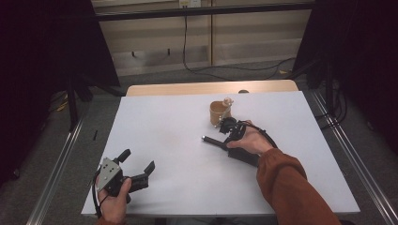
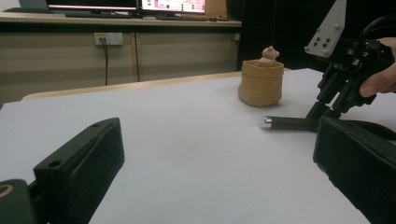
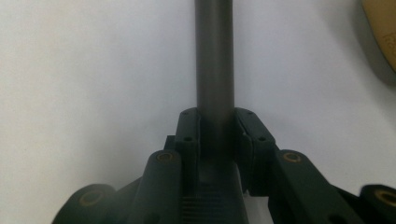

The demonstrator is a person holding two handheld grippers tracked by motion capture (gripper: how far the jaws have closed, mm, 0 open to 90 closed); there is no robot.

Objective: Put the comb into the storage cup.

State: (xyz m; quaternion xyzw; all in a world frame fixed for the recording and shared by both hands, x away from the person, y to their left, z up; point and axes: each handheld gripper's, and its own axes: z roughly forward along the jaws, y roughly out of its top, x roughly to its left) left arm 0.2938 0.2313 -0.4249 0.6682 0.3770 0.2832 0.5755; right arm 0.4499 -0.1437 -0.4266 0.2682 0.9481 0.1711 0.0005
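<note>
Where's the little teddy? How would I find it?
Look at the white table, toward its far side. A tan cup stands there, just beyond the right gripper clamping a dark rod. The teddy peeks from the cup's top, the only figure there.

A white table [image 1: 178, 140] fills the centre of the high view, with a wooden edge [image 1: 187, 88] along its far side; grey floor lies around it; a cable [image 1: 184, 42] hangs at upper centre; in the left gripper view, monitors [image 2: 140, 5] sit at the top, a wall socket [image 2: 108, 38] at upper left
</note>
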